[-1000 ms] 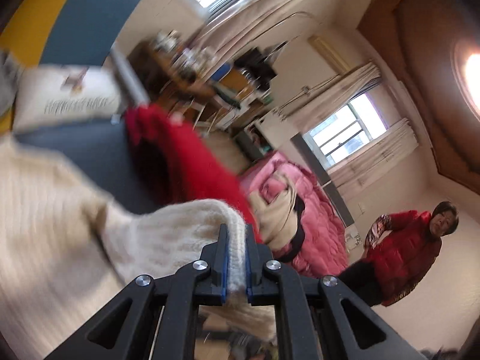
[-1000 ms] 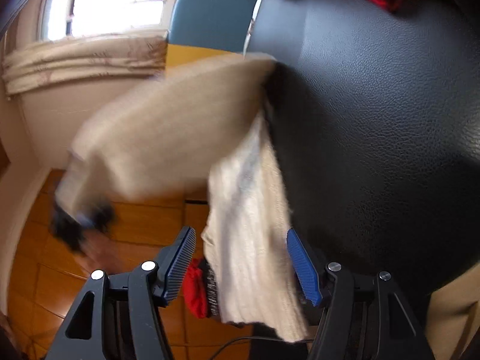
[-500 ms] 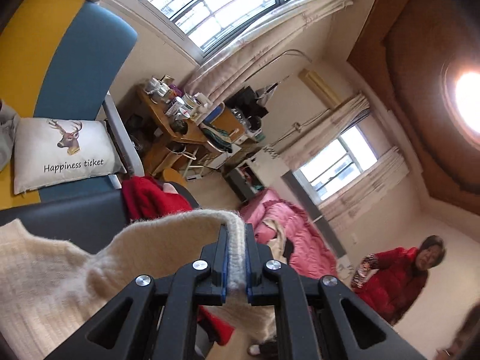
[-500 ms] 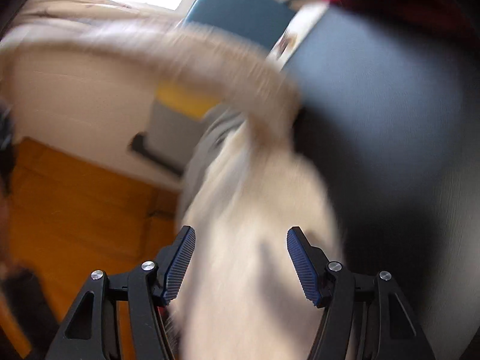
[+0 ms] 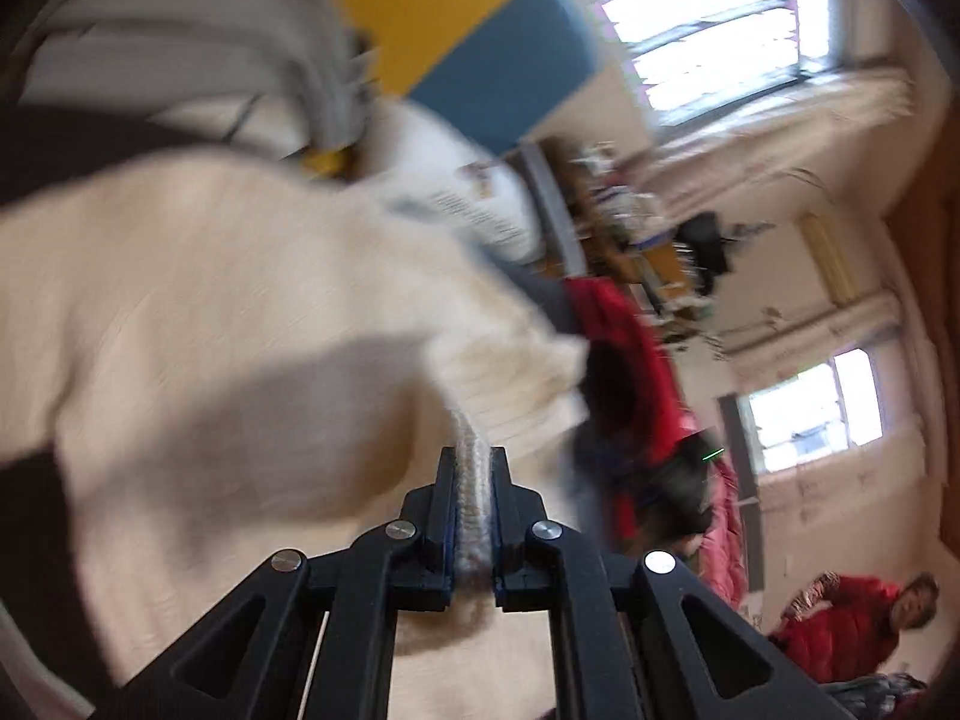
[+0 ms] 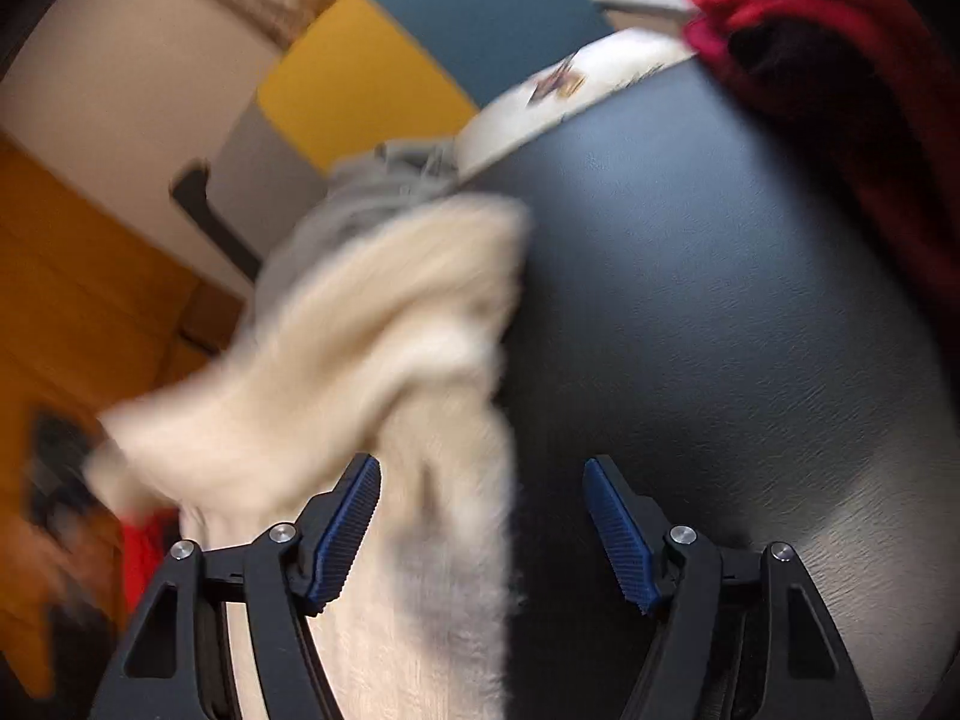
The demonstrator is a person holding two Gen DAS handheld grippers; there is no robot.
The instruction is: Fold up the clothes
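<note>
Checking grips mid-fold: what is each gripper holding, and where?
Left gripper pinches the cream knit sweater by a ribbed edge; right gripper holds nothing, opening.

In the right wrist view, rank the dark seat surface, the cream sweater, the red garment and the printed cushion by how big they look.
As they appear, nearness unsure:
1. dark seat surface
2. cream sweater, inflated by closeness and blur
3. red garment, cut off by the frame
4. printed cushion, only an edge showing

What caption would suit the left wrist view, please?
Left gripper shut on a cream knit sweater's edge, red garment beyond.
</note>
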